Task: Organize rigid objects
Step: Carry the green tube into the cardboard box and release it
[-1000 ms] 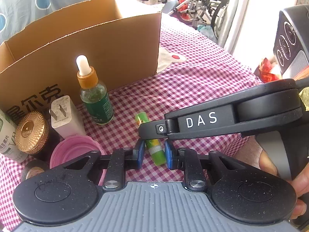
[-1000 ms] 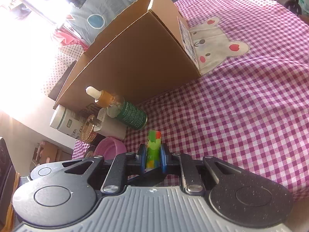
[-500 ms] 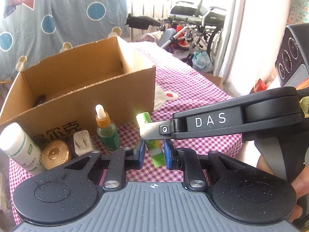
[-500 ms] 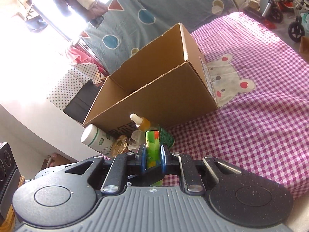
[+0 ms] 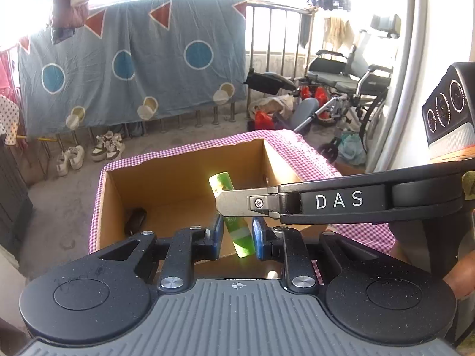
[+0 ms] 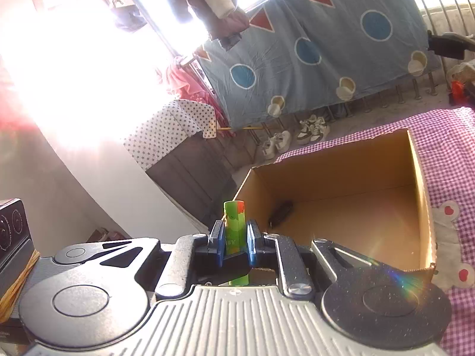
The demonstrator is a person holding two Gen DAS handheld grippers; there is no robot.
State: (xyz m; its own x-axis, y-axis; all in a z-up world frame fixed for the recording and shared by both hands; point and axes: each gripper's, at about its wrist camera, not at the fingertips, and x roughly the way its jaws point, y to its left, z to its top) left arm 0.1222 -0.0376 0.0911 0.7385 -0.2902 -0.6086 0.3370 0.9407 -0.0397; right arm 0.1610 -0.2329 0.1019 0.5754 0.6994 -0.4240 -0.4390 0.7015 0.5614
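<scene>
Holding green tube over cardboard box, both jaws clamped

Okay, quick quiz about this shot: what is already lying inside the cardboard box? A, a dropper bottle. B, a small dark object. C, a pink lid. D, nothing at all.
B: a small dark object lies on the floor of the cardboard box near one corner, seen in both wrist views; no bottle or lid shows inside.
</scene>
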